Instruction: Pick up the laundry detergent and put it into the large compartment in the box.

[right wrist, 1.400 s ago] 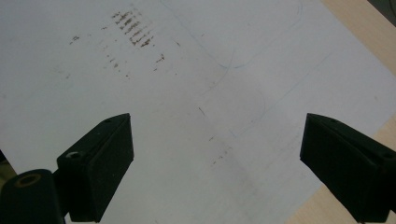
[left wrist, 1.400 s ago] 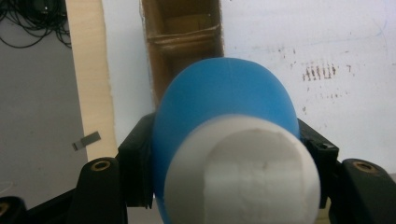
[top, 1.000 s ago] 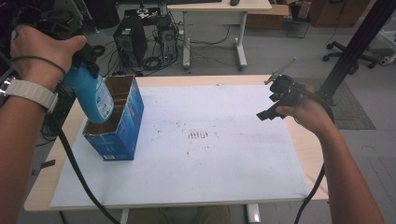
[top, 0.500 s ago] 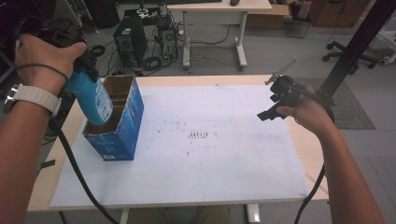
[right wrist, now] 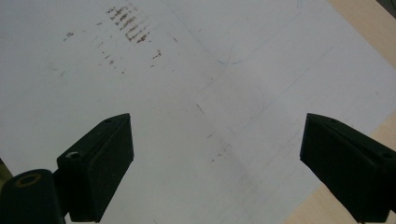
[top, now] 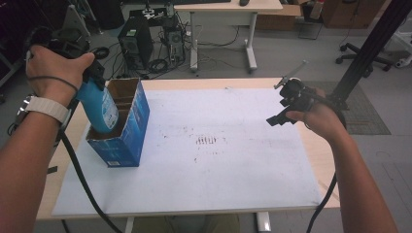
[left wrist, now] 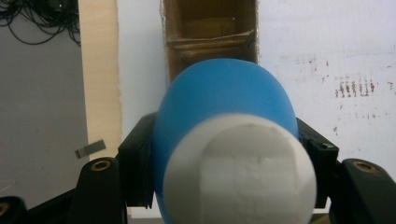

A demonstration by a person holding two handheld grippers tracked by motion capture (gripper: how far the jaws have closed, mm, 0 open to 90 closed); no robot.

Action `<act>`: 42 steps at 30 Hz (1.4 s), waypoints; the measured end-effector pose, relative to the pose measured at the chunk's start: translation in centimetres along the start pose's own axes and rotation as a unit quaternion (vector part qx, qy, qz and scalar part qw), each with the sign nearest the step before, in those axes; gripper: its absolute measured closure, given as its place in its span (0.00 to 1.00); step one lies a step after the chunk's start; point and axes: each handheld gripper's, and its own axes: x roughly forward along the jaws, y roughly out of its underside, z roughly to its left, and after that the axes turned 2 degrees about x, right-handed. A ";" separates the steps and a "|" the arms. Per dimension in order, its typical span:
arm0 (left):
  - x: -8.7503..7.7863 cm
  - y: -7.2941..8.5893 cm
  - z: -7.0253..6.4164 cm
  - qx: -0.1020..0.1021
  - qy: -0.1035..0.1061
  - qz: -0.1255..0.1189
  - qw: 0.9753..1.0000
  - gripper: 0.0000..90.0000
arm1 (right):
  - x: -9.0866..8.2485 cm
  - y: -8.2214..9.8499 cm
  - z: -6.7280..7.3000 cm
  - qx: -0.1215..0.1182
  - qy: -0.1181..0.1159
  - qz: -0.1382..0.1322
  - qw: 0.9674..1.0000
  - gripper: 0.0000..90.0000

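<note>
A blue bottle point(top: 99, 108) with a white cap point(left wrist: 238, 170) hangs bottom-first in the open top of a blue cardboard box point(top: 124, 131) at the table's left side. My left gripper point(top: 87, 80) is shut on the bottle; in the left gripper view its black pads point(left wrist: 137, 165) press both sides of the blue body point(left wrist: 224, 100) above the box's brown inside point(left wrist: 210, 28). Over the right part of the white sheet point(top: 218, 160), my right gripper point(top: 282, 111) stands open, its two jaws wide apart with nothing between them point(right wrist: 215, 163).
The white sheet point(right wrist: 187, 93) covers most of the wooden table point(top: 320, 160) and carries faint brown marks point(top: 206, 141) at its middle. Cables trail from both grippers off the front edge. Beyond the table stand a computer tower point(top: 133, 43) and another desk point(top: 228, 9).
My left gripper has lowered the blue bottle, so its bottom now sits deeper in the box's open top. The right gripper has stayed where it was.
</note>
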 end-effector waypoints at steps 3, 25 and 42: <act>0.5 0.0 -0.1 0.002 0.002 0.000 1.000 0.41 | 0.0 0.0 0.0 0.000 0.000 0.000 1.000 0.11; 4.6 0.1 -0.5 0.011 -0.002 0.010 1.000 0.41 | 0.5 0.4 -0.3 0.007 -0.003 0.004 1.000 0.11; 7.9 0.7 -0.4 0.014 -0.007 0.014 1.000 0.41 | 0.9 0.4 -0.3 0.007 -0.003 0.008 1.000 0.11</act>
